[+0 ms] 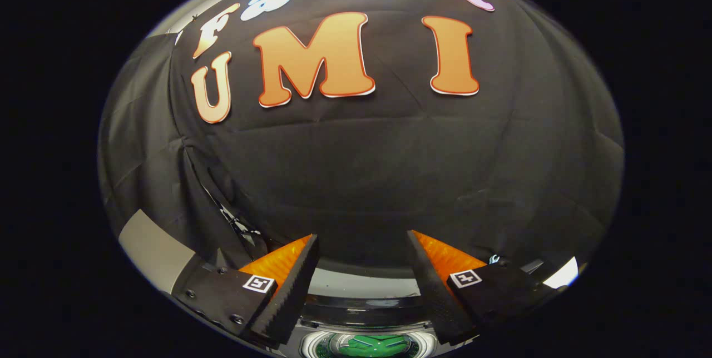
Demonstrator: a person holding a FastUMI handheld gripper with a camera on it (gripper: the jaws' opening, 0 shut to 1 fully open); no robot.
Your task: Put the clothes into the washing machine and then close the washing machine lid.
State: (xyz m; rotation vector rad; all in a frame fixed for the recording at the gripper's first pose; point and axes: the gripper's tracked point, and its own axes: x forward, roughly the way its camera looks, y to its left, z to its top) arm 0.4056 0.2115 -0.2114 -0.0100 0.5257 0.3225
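We hold the gripper point(362, 247) with its fingers spread wide and nothing between them, both tips standing free in front of the black cloth wall point(389, 169). Low down between the fingers we see the washing machine point(364, 291): a pale strip along its far edge, then a dark curved rim, and below that a round opening ringed in white. Inside that opening lies something green point(378, 344), which may be the clothes, though we cannot tell for sure from so small a patch. We cannot make out the lid. Beyond the fingertips the room is open up to the cloth wall, which hangs in folds behind the machine's far edge. Off the left finger a grey panel point(147, 252) slants past the edge of the cloth.
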